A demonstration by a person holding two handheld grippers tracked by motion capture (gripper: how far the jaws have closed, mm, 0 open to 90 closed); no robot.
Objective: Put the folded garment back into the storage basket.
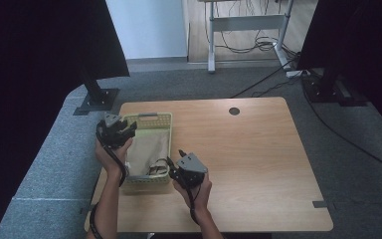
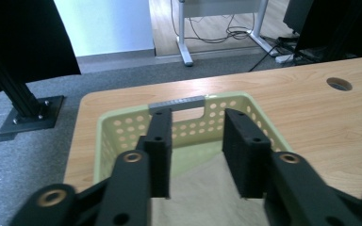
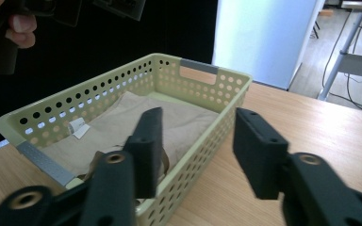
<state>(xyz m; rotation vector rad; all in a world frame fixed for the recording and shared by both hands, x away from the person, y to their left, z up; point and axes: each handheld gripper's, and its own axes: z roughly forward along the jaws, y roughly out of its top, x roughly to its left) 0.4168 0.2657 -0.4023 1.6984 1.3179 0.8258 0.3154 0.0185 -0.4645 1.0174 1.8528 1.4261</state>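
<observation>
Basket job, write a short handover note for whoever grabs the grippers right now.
Left gripper: open, empty, over the far end of the green basket.
Right gripper: open, empty, jaws astride the basket's right wall near its near end.
Beige cloth: lies folded inside the basket, a white tag on it.
Done: cloth is in the basket.
Left: nothing gripped yet; probably take hold of the basket or cloth next.

Basket (image 1: 146, 119) walls block left; tabletop (image 1: 258, 149) right open.

The right claw (image 3: 198, 146) stands open astride the near wall of a pale green perforated plastic basket (image 3: 188, 141) holding folded beige cloth (image 3: 122, 122) on the wooden surface (image 3: 311, 122).
</observation>
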